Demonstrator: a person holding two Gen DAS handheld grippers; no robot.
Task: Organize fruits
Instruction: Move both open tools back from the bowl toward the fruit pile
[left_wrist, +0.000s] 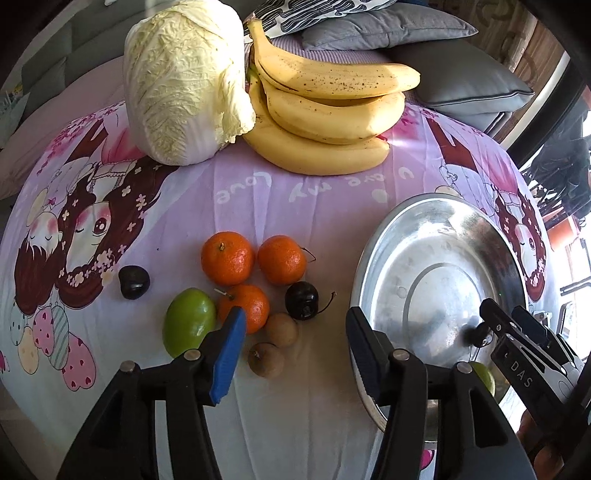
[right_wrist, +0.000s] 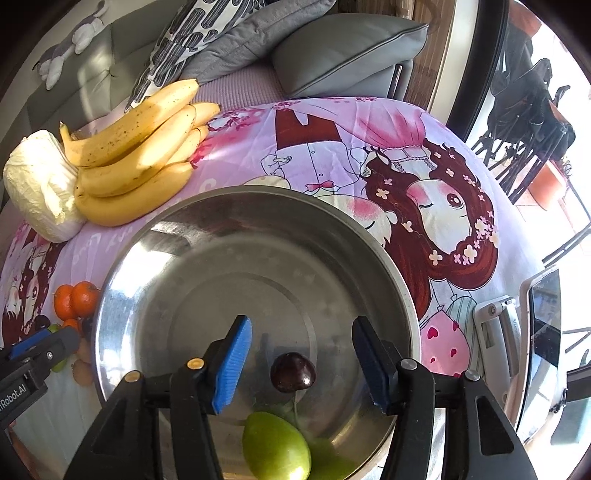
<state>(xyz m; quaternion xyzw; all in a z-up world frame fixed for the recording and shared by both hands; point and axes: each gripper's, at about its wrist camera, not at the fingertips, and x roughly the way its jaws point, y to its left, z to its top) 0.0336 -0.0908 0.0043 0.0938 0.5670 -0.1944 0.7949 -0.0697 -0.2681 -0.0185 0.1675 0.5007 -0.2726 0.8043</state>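
My left gripper (left_wrist: 295, 343) hung with its jaws spread wide and nothing between them, low over the cloth just left of the metal plate (left_wrist: 391, 258). Going left to right toward that plate, I saw a dark cherry (left_wrist: 134, 282) lying alone, then a green fruit (left_wrist: 189, 321) touching the nearest of three tangerines (left_wrist: 228, 257), a stemmed cherry (left_wrist: 301, 300) just right of them, and two small brown fruits (left_wrist: 282, 329) beside my blue fingertip (left_wrist: 229, 354). Behind the plate's far left, the cabbage (left_wrist: 184, 77) leaned against the banana bunch (left_wrist: 325, 107). My right gripper (right_wrist: 301, 362) was also parted wide, gripping nothing, poised over the plate's near half. Inside the plate a dark cherry (right_wrist: 293, 372) sat between the fingers without touching either, and a second green fruit (right_wrist: 275, 445) lay just nearer the rim. Right of the plate, near the table edge, stood a phone in a holder (right_wrist: 543, 332).
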